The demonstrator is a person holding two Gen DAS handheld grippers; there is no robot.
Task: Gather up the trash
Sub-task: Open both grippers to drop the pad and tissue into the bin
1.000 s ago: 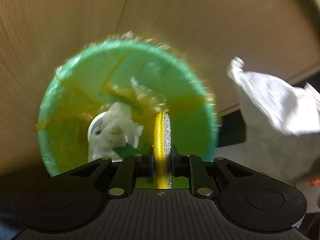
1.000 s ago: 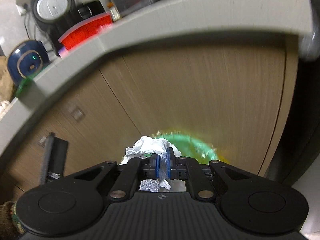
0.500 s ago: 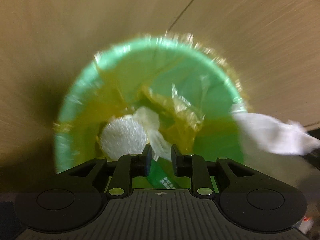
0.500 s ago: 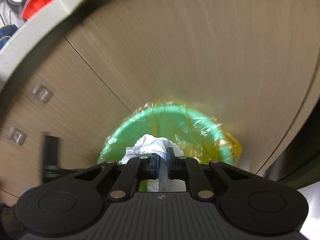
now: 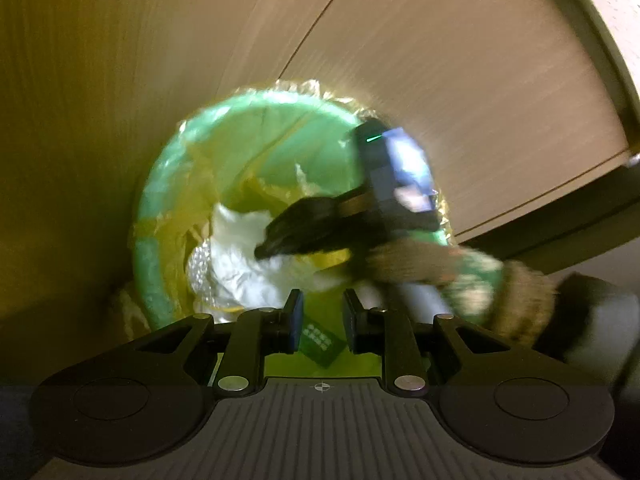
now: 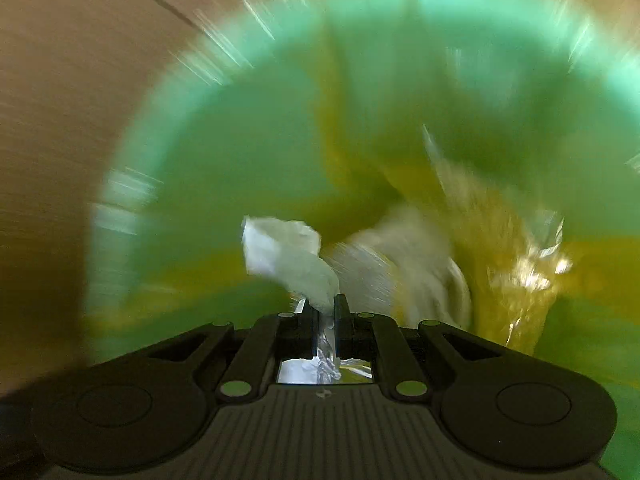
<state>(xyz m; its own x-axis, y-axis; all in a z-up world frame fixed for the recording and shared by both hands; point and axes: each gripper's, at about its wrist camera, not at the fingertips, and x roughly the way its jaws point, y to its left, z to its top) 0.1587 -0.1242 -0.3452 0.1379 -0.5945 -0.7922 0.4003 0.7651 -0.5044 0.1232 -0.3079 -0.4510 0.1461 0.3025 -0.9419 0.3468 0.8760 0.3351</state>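
While pinched between its pads, white crumpled tissue (image 6: 296, 264) just ahead of the right hand-held gripper (image 6: 325, 312) (inside green bin (image 6: 192, 152)).

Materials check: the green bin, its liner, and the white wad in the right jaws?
Green bin: looks like smooth moulded plastic, matte, even colour.
Liner: thin translucent yellow plastic film, by its crinkles and bright glints.
White wad: likely tissue or soft paper, matte and crumpled; blur leaves it open.
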